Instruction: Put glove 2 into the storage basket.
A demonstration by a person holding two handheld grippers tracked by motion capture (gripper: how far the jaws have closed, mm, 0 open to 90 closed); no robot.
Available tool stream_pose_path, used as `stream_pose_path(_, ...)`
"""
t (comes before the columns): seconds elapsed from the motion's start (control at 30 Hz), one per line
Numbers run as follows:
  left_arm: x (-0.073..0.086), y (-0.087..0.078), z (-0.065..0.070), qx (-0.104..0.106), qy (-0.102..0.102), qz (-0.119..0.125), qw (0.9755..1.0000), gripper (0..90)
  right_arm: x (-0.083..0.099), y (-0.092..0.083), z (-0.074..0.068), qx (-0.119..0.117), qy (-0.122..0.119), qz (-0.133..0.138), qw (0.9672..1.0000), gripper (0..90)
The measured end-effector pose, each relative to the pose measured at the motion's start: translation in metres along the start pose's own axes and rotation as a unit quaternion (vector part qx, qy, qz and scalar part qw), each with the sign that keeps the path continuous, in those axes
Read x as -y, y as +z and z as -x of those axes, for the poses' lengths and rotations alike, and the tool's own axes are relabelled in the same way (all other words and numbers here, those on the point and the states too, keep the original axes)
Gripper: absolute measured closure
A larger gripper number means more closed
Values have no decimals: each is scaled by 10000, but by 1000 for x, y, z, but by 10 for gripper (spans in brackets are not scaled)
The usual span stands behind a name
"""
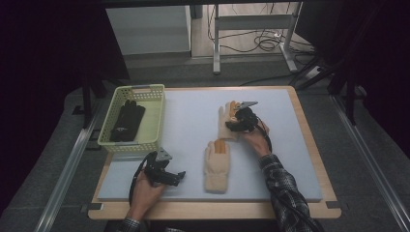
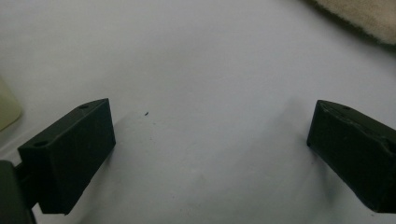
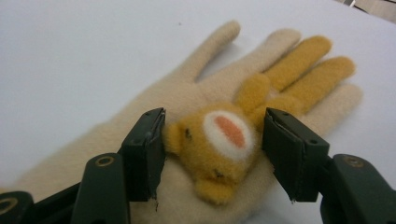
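Two cream fleece gloves with orange fingers lie on the white mat [image 1: 188,121]. My right gripper [image 1: 236,123] is down on the far glove [image 1: 225,126]. In the right gripper view that glove [image 3: 154,102] carries a plush orange bear face [image 3: 229,133], and my right gripper [image 3: 215,128] stands open with one jaw on each side of the bear face, the pads not squeezing it. The near glove [image 1: 216,166] lies flat, fingers pointing away. My left gripper [image 1: 180,176] rests open at the front left of the mat; its jaws [image 2: 210,126] frame bare mat, with a glove edge [image 2: 369,18] at the top right.
A pale green plastic basket [image 1: 157,113] stands at the mat's back left with a black glove [image 1: 126,121] inside. The wooden table edge [image 1: 309,140] borders the mat. Desk legs and cables lie on the floor beyond.
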State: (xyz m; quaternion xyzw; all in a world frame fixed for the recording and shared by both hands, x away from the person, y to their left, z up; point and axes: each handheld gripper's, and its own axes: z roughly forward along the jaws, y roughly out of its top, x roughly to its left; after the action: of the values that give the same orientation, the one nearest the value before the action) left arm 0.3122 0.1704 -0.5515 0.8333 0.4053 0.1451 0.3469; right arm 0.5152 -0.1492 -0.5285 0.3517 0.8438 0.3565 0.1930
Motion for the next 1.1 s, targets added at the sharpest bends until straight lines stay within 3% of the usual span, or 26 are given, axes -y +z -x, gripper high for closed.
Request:
stream_pose_path(0.13,0,0,0,0,34,-16,10000,11,2,0,5,-114,131,75,9998,549)
stream_pose_path(0.27,0,0,-1,-1,40,-17,10000,11,-1,-5,4,-57,128,4,9999,598)
stream_pose_path(0.73,0,0,-1,-6,50,-29,10000,11,-21,-54,0,-306,254,321,9987,598)
stream_pose_path(1.0,0,0,0,-2,39,-20,10000,11,-30,-94,-14,-543,224,506,9970,597)
stream_pose_path(1.1,0,0,0,-2,21,-1,10000,11,-28,-111,-30,-753,228,564,9953,597)
